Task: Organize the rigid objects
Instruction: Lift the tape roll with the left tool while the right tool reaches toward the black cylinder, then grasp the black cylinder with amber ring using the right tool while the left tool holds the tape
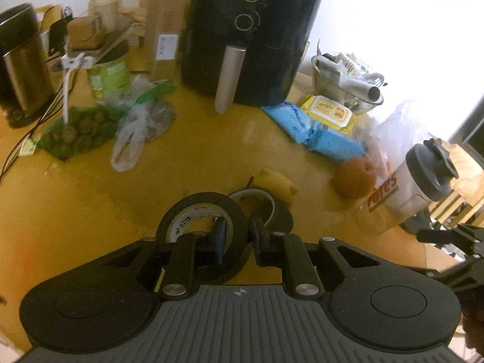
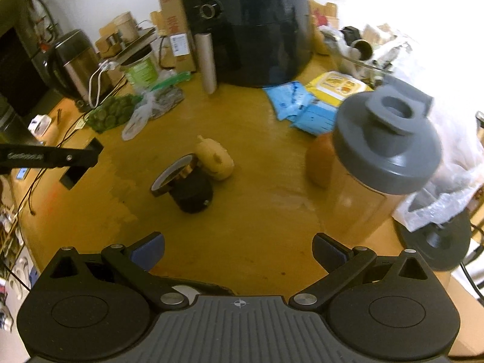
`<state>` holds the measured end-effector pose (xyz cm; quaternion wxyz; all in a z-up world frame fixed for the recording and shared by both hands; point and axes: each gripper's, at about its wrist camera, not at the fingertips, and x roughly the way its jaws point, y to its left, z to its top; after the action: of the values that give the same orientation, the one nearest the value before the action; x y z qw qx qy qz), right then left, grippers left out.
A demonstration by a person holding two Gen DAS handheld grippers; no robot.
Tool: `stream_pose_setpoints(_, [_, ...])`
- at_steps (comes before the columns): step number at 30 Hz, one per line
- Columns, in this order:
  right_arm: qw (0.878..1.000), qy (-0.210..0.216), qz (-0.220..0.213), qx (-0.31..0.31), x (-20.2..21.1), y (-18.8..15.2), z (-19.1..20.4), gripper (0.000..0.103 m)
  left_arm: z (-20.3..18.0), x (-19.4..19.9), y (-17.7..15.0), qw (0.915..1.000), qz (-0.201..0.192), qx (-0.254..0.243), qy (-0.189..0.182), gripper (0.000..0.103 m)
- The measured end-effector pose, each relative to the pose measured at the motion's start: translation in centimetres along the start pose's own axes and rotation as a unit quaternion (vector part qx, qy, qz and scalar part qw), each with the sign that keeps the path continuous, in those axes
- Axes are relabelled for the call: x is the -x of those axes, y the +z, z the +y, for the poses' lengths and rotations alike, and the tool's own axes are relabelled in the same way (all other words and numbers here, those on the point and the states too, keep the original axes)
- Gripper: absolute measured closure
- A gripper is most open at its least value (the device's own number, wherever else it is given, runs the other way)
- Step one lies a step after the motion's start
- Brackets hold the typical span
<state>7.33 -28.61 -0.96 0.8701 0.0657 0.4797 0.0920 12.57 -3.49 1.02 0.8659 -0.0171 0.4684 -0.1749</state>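
My left gripper (image 1: 239, 233) is shut on a black tape roll (image 1: 193, 208), one finger inside its hole and the other outside the band, and holds it above the yellow-brown table (image 1: 90, 211). Under it on the table, an amber tape roll (image 2: 174, 172) leans on a black cylinder (image 2: 192, 195), with a yellow toy (image 2: 214, 158) just behind. My right gripper (image 2: 239, 251) is open above bare tabletop with nothing between its blue pads (image 2: 148, 249). A clear shaker bottle with a grey lid (image 2: 384, 148) stands to its right, beside an orange (image 2: 319, 163).
A black air fryer (image 1: 251, 39) stands at the back. Blue packets (image 1: 302, 127) and a yellow wipes pack (image 1: 329, 112) lie to its right, a bag of green fruit (image 1: 75, 133) and plastic bags to its left. A steel kettle (image 1: 21, 63) and cables sit far left.
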Motion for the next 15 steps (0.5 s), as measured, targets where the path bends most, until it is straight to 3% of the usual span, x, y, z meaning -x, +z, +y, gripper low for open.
stream_pose_setpoints(15, [0.998, 0.032, 0.004, 0.057, -2.3, 1.1, 2.9, 0.000, -0.7, 3.4, -3.2, 0.9997, -0.012, 0.016, 0.014, 0.085])
